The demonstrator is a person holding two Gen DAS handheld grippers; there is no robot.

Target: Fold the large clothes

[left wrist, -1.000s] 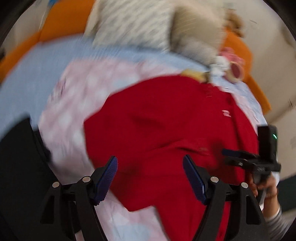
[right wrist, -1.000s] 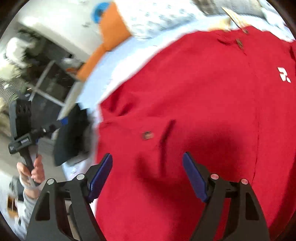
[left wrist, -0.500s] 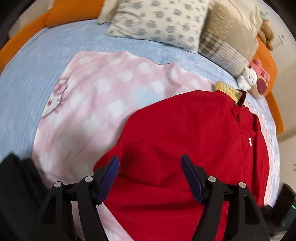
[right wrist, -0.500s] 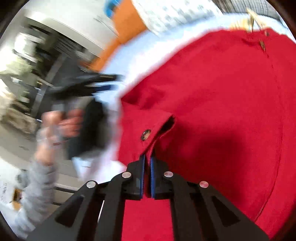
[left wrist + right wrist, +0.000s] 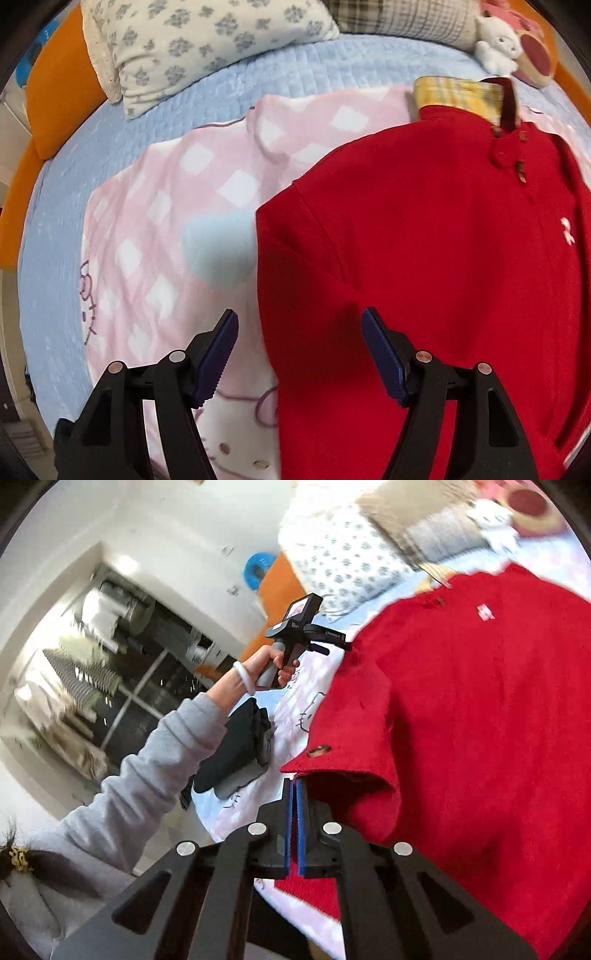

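Observation:
A red polo shirt lies spread on a pink checked blanket on the bed, collar towards the pillows. My left gripper hangs open above the shirt's left edge, with only bedding and cloth below its blue pads. In the right wrist view my right gripper is shut on a buttoned edge of the red shirt, and that edge is lifted and curled over off the blanket. A hand holds the left gripper over the shirt's far shoulder edge.
A flowered pillow, a plaid pillow and a white plush toy lie at the head of the blue bedspread. A dark pile of clothes sits near the bed's edge beside a grey sleeve. An orange bed frame borders it.
My right gripper went from open to shut on the shirt's buttoned edge and carried it up and across. My left gripper swung over to the shirt's left edge and tipped downward, staying open.

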